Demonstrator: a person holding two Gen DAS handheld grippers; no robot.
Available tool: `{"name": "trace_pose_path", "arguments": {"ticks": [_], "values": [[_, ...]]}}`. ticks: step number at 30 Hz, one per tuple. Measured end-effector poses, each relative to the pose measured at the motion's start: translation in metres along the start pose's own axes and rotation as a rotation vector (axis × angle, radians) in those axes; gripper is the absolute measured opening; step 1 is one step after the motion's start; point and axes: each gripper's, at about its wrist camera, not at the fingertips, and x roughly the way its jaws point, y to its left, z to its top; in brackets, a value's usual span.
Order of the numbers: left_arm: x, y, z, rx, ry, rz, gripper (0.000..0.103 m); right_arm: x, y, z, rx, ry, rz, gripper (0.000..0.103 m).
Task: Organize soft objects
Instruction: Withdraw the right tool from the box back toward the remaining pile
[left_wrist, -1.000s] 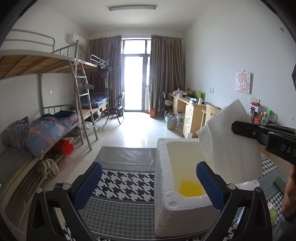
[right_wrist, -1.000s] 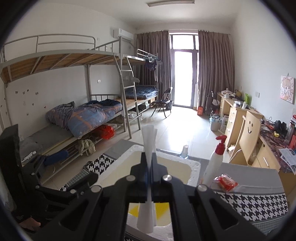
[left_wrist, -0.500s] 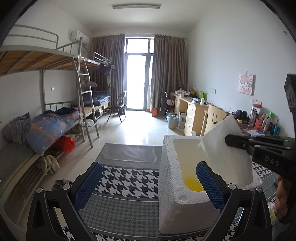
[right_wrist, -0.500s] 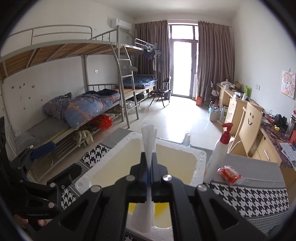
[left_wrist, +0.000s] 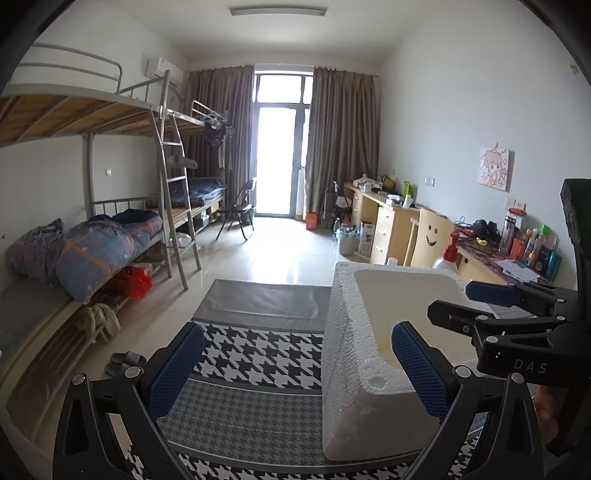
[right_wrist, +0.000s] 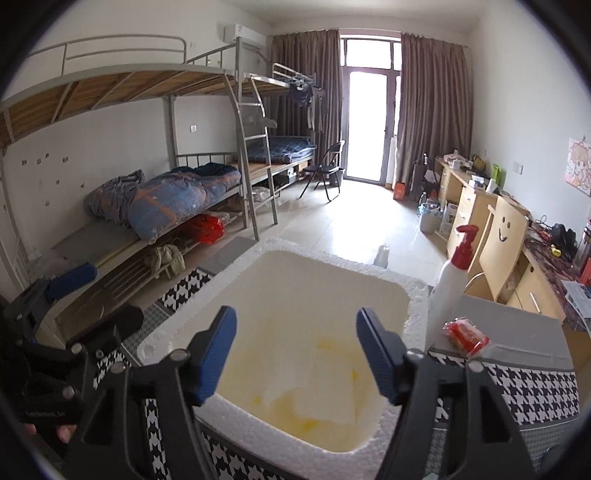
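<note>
A white sheet (right_wrist: 325, 391) of soft foam-like material lies flat on the floor of the foam box (right_wrist: 417, 295), over a yellow patch (right_wrist: 303, 421) whose nature cannot be told from here, and nothing touches it. Directly above it hangs the right gripper (right_wrist: 295, 354), whose jaws have just been opening; they stand wide apart with only air between the blue pads (right_wrist: 216, 356), so the sheet appears to have been let go inside the box, which seems to serve as the collecting bin for the task. The gripper points down into the box's mouth, a pose that suits a drop from low height, so a light sheet would land flat and not drift over the rim. The left gripper (left_wrist: 295, 369) waits beside the box's left wall, its jaws spread and empty, one pad (left_wrist: 419, 369) in front of the box's near corner and the other over the houndstooth mat (left_wrist: 258, 354); whether it touches the box cannot be told, and it looks parked clear of the opening so as not to block the drop. A white pump bottle (right_wrist: 448, 280) with a red top stands just beside the box's far right corner, with a red packet (right_wrist: 465, 334) near its base on the mat; both look stiff or packaged, which may be why they sit outside the box. Behind, a bunk bed (right_wrist: 166, 206) carries rumpled bedding.
</note>
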Motion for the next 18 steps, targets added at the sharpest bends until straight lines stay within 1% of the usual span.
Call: {"name": "trace_pose_path", "arguments": {"ticks": [3,4,6,8,10,18], "values": [[-0.002,-0.001,0.0,0.003,-0.003,-0.003,0.102,0.0,-0.002,0.0,0.019,0.008,0.011,0.072],[-0.002,-0.002,0.0,0.005,-0.003,-0.005,0.102,-0.002,-0.003,0.001,0.028,0.005,0.015,0.074],[-0.005,-0.004,0.0,0.009,-0.002,-0.022,0.102,-0.011,-0.006,0.003,0.038,-0.017,0.009,0.082],[-0.008,-0.007,0.0,0.01,-0.005,-0.032,0.102,-0.02,-0.007,0.004,0.045,-0.044,-0.003,0.093],[-0.012,-0.01,0.0,0.022,-0.012,-0.031,0.102,-0.028,-0.007,0.003,0.044,-0.069,-0.008,0.096],[-0.023,-0.019,0.001,0.037,-0.026,-0.037,0.102,-0.043,-0.008,-0.002,0.058,-0.092,-0.003,0.097]]}}
